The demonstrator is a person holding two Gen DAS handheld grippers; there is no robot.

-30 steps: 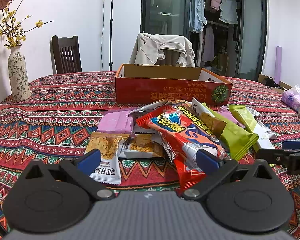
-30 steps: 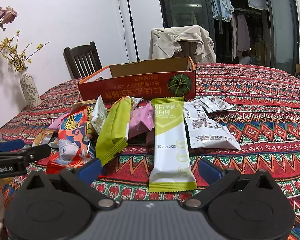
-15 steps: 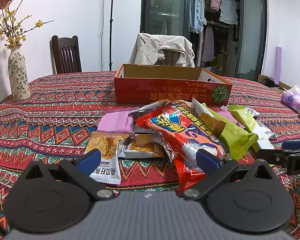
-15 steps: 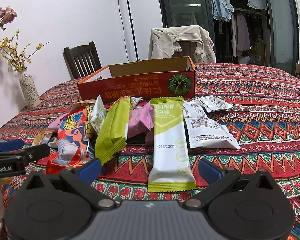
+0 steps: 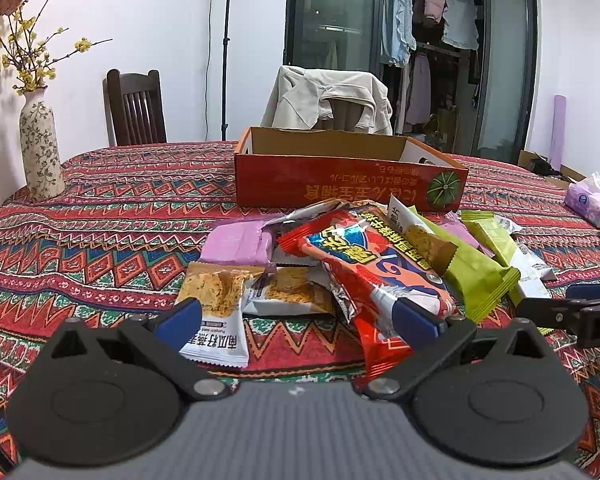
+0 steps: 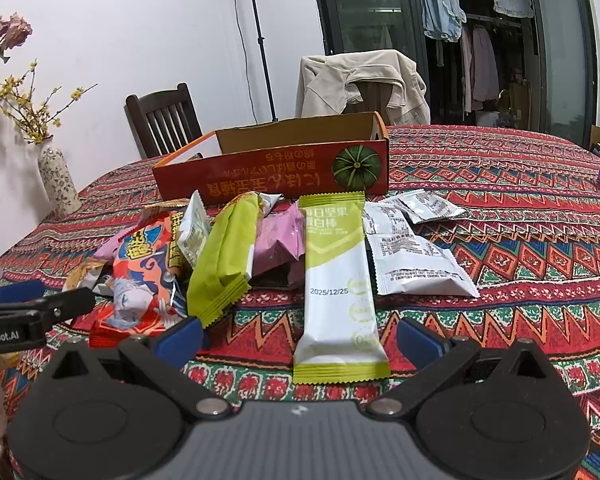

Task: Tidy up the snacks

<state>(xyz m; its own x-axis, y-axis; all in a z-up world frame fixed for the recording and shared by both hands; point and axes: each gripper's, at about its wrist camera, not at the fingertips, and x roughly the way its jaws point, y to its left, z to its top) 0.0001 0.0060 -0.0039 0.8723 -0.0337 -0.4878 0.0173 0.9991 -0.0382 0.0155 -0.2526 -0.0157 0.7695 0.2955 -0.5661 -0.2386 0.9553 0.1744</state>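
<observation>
— Status?
— Snack pile on the tablecloth, just before the empty orange box; left gripper and right gripper both spread, holding nothing

— Step?
— Apparently the first pick — right must close on the green-white bar

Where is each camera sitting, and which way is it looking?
Left wrist view: sits on the left gripper, low over the table, facing the snack pile and the long red cardboard box; its own open blue-tipped fingers show, and the right gripper pokes in at the right edge.
Right wrist view: sits on the right gripper, facing the green-and-white bar wrapper; its open fingers show, the left gripper at the left edge.
Shared: box, red cartoon snack bag, flower vase.
</observation>
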